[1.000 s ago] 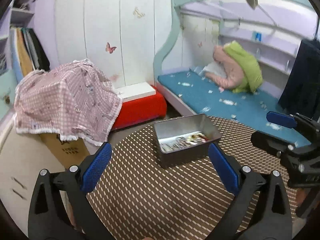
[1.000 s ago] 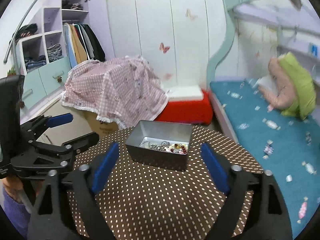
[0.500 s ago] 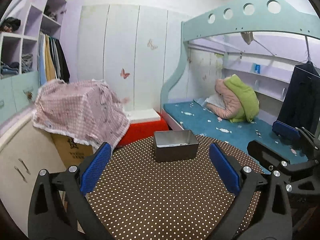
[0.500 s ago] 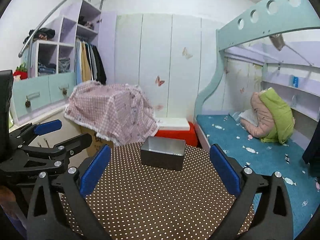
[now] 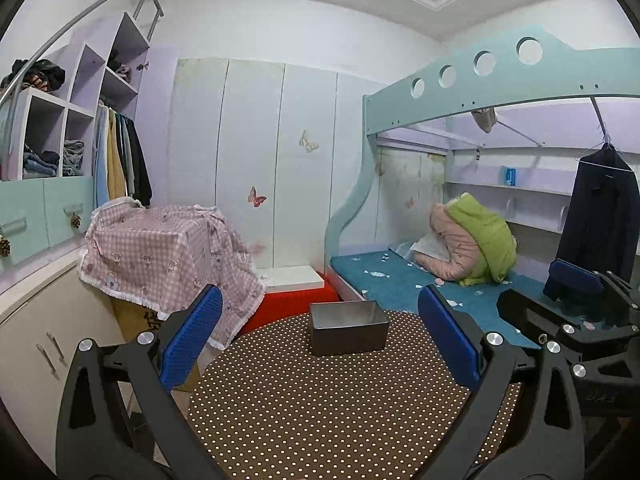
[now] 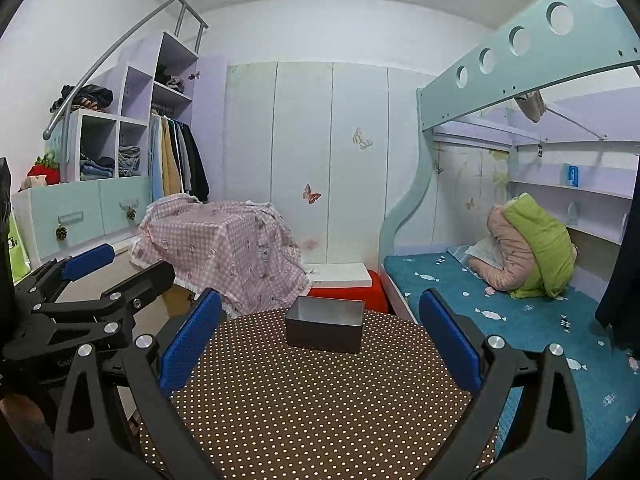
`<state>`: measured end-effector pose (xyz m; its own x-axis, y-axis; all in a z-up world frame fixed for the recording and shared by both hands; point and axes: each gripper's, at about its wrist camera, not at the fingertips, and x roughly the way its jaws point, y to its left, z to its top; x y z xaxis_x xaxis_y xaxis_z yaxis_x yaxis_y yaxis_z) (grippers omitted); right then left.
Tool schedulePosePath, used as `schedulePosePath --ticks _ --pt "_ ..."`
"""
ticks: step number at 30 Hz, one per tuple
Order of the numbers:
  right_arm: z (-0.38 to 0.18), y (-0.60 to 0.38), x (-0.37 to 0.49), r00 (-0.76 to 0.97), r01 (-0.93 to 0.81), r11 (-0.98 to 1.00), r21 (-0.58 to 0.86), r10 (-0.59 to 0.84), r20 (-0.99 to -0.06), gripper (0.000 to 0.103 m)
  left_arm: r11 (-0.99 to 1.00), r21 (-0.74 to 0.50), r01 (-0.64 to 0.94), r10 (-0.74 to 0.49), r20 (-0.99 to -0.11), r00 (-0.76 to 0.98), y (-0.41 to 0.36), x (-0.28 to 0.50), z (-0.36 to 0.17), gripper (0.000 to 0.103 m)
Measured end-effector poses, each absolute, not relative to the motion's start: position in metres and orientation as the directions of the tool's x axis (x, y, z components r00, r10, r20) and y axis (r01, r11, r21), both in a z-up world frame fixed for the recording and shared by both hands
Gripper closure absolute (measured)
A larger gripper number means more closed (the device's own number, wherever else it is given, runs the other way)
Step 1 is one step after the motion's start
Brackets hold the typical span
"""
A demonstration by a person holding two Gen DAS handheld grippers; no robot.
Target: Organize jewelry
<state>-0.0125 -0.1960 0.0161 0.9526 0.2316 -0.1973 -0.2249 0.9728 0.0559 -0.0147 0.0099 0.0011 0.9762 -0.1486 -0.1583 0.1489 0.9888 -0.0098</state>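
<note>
A grey metal box (image 5: 348, 332) stands at the far edge of the round table with the brown dotted cloth (image 5: 328, 416); it also shows in the right wrist view (image 6: 325, 329). Its inside is hidden from this low angle. My left gripper (image 5: 320, 340) is open and empty, held well back from the box. My right gripper (image 6: 320, 340) is open and empty too, also short of the box. Each gripper shows at the other view's edge.
A box draped in pink checked cloth (image 5: 168, 256) stands left of the table, a red and white stool (image 5: 296, 292) behind it. A bunk bed with a teal mattress (image 5: 420, 284) lies to the right. Wardrobe and shelves line the left wall.
Both grippers have tilted up and drawn back from the box. The jewelry seen inside the box a second ago is now out of sight below its rim.
</note>
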Motion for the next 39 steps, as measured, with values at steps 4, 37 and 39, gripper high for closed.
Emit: schedulePosePath --ticks 4,37,39 --pt "0.017 -0.196 -0.017 0.951 -0.235 0.969 0.072 0.245 -0.188 0.008 0.990 0.002 0.143 -0.142 -0.133 0.981 0.010 -0.021 0.003 0.005" --pt "0.012 -0.197 -0.013 0.948 -0.229 0.971 0.074 0.240 -0.211 0.008 0.993 0.026 0.117 -0.113 -0.111 0.987 0.011 -0.010 -0.006 0.005" --pt "0.012 -0.196 -0.013 0.947 -0.230 0.970 0.075 0.241 -0.213 0.008 0.993 0.030 0.114 -0.110 -0.108 0.988 0.009 -0.010 -0.007 0.005"
